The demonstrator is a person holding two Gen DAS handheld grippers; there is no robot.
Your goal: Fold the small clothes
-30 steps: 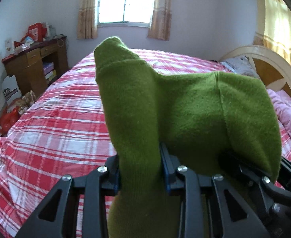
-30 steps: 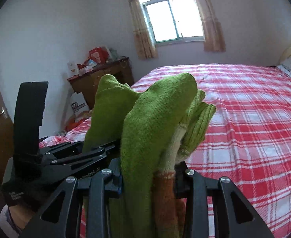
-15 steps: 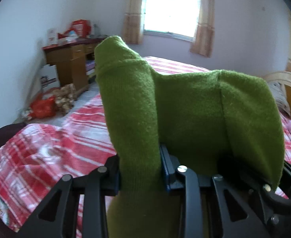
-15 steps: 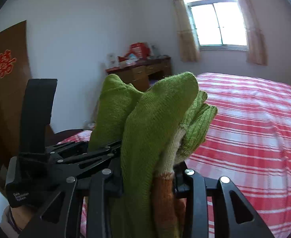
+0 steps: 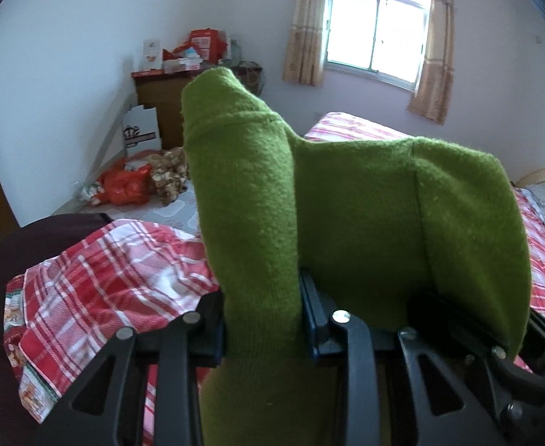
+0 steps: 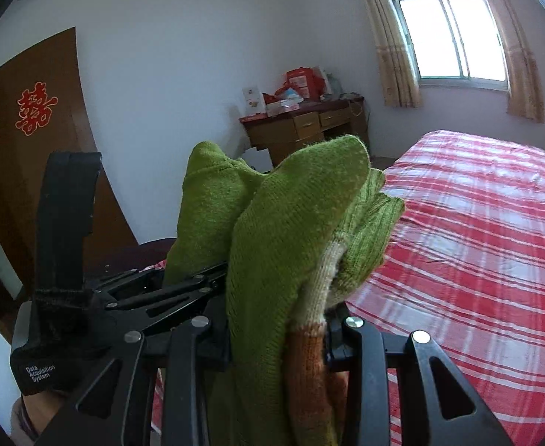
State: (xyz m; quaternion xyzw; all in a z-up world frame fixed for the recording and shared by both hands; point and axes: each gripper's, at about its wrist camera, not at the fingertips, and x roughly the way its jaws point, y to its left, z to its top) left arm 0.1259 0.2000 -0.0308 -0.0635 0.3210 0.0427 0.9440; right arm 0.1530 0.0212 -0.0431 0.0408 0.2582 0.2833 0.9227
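A green knitted garment (image 5: 346, 200) with a cream and orange band (image 6: 309, 338) hangs bunched between both grippers, lifted off the bed. My left gripper (image 5: 263, 319) is shut on one thick green fold that stands up between its jaws. My right gripper (image 6: 278, 329) is shut on another fold, with the cream and orange band against its right jaw. In the right wrist view the left gripper (image 6: 194, 282) sits close at the left, also clamped on the green cloth. The fingertips of both are hidden by the fabric.
A bed with a red and white plaid sheet (image 6: 476, 245) spreads to the right; its crumpled corner (image 5: 116, 275) lies below the left gripper. A wooden desk (image 6: 305, 126) with red boxes stands by the wall, bags (image 5: 127, 186) on the floor, a brown door (image 6: 31, 141) at left.
Both grippers have swung together to the left with the garment held: the window slid right, the desk, floor bags and door came into view. The grips look unchanged.
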